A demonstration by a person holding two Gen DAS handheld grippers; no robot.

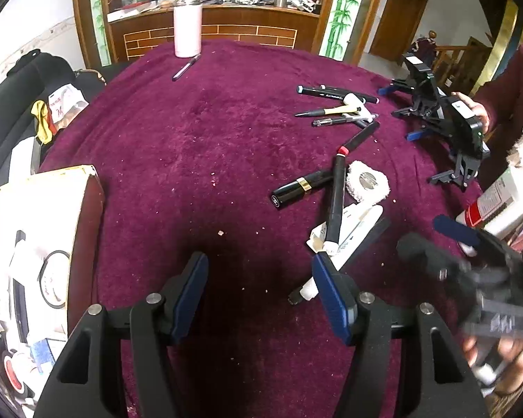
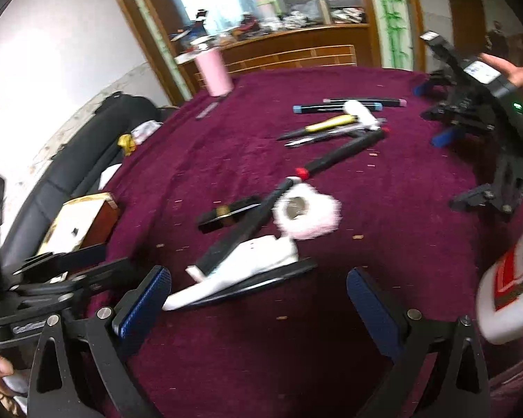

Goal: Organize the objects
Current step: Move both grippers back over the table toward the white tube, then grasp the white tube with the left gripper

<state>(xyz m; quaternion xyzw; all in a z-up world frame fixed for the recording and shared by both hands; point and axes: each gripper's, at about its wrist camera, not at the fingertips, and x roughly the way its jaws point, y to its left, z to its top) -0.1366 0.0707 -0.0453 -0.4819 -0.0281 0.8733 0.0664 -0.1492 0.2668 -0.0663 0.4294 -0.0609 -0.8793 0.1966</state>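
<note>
I hold both claws spread and empty: left claw (image 1: 259, 299), right claw (image 2: 258, 299). The marker (image 1: 334, 202) lies near the bench's right edge, across a lipstick (image 1: 301, 188). Light, stiff, slippery: I grip mid-barrel.

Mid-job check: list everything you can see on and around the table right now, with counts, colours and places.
tablecloth: one, maroon, covering the table
pink tumbler: one, upright, far edge
lone pen: one, dark, beside the tumbler
pen and marker pile: several, mostly black, far right
black lipstick tube: one, gold band, centre
long black marker: one, red cap, lying across the white packet
fluffy round pad: one, white, by the marker
box: one, white and brown, left edge
spare grippers: black, far right, under another person's hand
left gripper: open, empty
right gripper: open, empty
</note>
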